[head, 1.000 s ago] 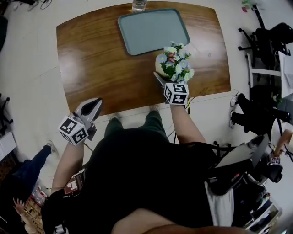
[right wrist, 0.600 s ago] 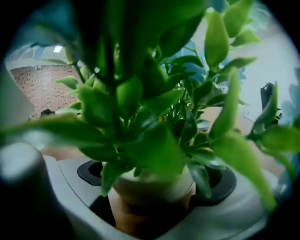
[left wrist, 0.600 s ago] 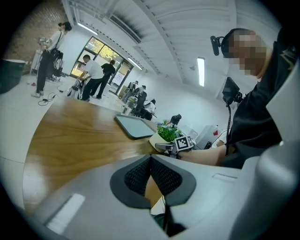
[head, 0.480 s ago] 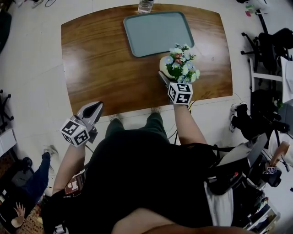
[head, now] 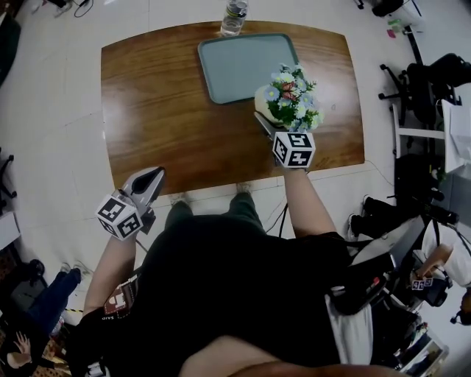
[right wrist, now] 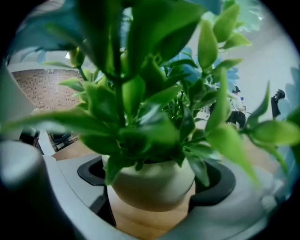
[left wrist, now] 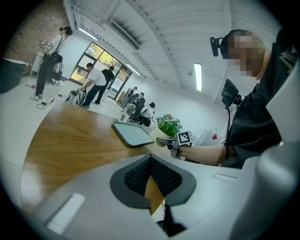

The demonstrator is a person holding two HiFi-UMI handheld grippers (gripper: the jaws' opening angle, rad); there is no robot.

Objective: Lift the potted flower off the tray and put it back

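Nearest, off the desk's near-left edge, the left gripper is closed with nothing in it. The right gripper clasps the potted flower by its pale pot (jaws wide, pads on both sides), seemingly just clear of the wood, beside the tray's near-right corner. A bottle stands farthest.
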